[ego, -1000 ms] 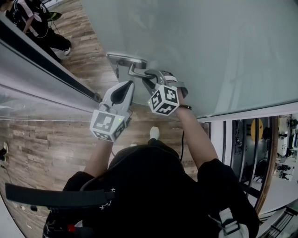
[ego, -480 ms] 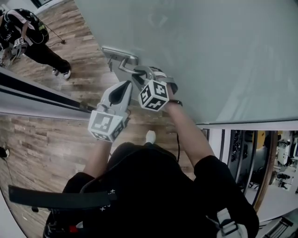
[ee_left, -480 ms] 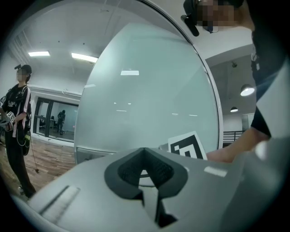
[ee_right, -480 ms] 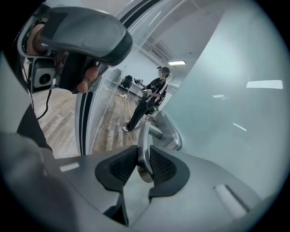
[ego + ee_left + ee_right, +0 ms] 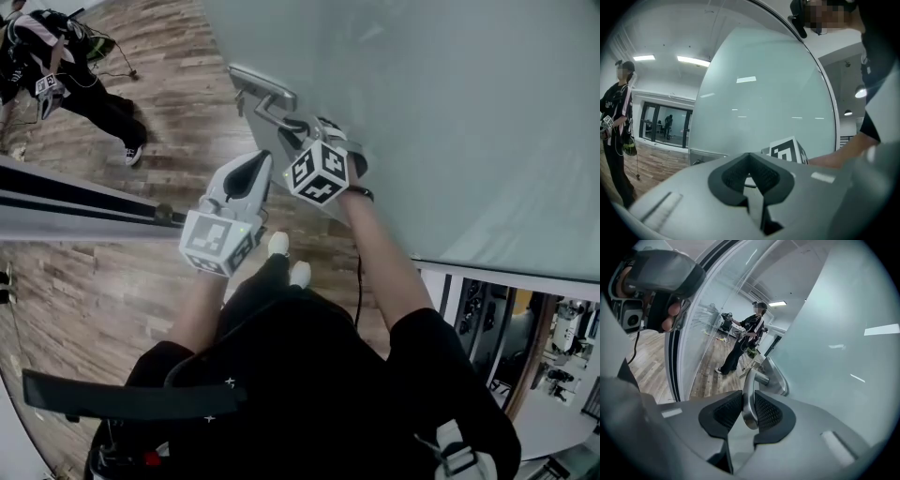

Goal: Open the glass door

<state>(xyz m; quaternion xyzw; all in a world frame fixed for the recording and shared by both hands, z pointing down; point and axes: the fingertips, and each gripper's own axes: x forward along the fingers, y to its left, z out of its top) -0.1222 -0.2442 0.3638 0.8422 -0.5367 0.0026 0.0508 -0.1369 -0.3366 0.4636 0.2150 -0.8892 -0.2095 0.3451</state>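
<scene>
The right gripper (image 5: 749, 405) has just been closing its jaws and now clamps the lever handle (image 5: 751, 380). The glass door (image 5: 450, 112) has swung further from the frame (image 5: 75, 199) on the left, so opening looks under way. The left gripper (image 5: 751, 172) hovers near, clenched and empty.

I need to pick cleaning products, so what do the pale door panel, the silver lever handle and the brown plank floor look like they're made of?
The pale door panel: frosted glass, matte; ceiling lights reflect softly blurred. The silver lever handle: metal, probably satin steel; smooth grey sheen. The brown plank floor: wood or wood-look laminate; grain and seams show, can't tell which.
</scene>
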